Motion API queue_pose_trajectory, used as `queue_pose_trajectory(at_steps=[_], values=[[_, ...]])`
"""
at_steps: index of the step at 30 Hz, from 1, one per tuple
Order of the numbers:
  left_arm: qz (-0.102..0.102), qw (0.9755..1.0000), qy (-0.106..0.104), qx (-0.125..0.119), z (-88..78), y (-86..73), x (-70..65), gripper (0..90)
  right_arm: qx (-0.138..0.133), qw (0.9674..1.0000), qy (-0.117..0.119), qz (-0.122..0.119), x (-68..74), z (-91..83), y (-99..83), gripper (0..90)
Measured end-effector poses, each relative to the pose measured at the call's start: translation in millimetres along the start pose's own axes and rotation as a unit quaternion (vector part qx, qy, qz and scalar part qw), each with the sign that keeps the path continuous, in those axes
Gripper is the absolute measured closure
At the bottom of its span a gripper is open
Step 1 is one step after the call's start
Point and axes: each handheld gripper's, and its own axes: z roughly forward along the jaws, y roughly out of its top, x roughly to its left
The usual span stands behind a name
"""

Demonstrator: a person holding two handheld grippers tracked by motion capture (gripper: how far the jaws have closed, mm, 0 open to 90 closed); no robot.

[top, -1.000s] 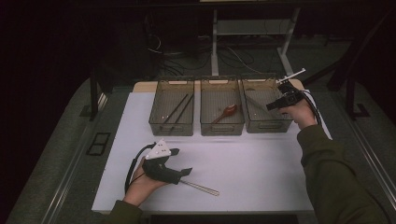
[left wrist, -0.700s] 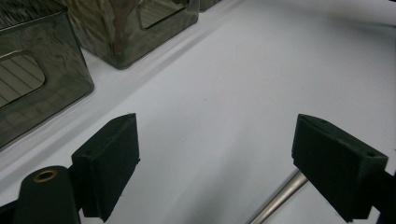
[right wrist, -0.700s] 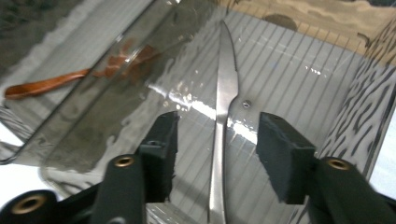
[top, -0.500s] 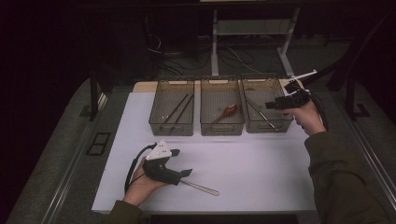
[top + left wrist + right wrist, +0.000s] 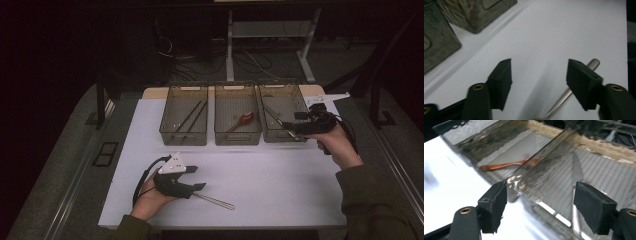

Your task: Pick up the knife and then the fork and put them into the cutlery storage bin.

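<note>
Two left gripper (image 5: 539,75) fingers apart and closing, fork (image 5: 564,97) between, untouched

Our right gripper (image 5: 292,127) has drawn back out of the right-hand bin (image 5: 283,102) to its near corner, its jaws having just been opening with nothing between them, while our left gripper (image 5: 196,179) has been closing its jaws beside the fork (image 5: 214,200).

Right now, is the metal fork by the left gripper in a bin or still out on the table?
Out. The fork lies flat on the white table, in front of the bins, beside the left gripper, whose jaws, just closing, do not yet touch it.
</note>
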Motion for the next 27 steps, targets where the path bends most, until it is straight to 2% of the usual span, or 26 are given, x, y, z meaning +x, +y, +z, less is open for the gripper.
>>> queue_pose_trajectory(at_steps=[3,6,11,15,17,19,23,27], values=[[0.014,0.9997,-0.009,0.02,2.4,-0.9,-1.0,47.1,-0.001,0.9999,0.011,-0.007,11.0,-0.9,-10.1,24.4],[0.018,0.9988,-0.003,0.046,5.5,-1.2,-1.6,50.9,-0.002,0.9996,0.028,-0.008,19.7,-1.2,-20.8,24.3],[0.003,0.9981,0.004,0.062,3.2,-4.8,2.2,52.6,-0.008,0.9988,0.047,-0.005,30.9,-1.7,-38.5,24.3],[-0.005,0.998,0.006,0.063,-0.9,-8.3,5.0,50.5,-0.003,0.9985,0.054,-0.013,39.6,-1.7,-52.7,24.2],[0.0,0.9983,-0.003,0.059,-1.5,-7.4,3.0,50.0,-0.002,0.9983,0.057,-0.015,43.5,-1.7,-59.4,24.3],[0.011,0.9977,-0.018,0.064,0.2,-6.1,-0.1,51.6,0.002,0.998,0.06,-0.02,46.6,-2.1,-66.1,24.2],[0.032,0.9956,-0.052,0.071,5.8,-5.9,-6.4,57.9,0.009,0.9976,0.065,-0.021,52.1,-3.0,-78.1,24.2],[0.05,0.9932,-0.066,0.082,10.2,-6.0,-9.5,62.1,0.014,0.997,0.073,-0.023,54.7,-4.3,-85.6,24.2]])
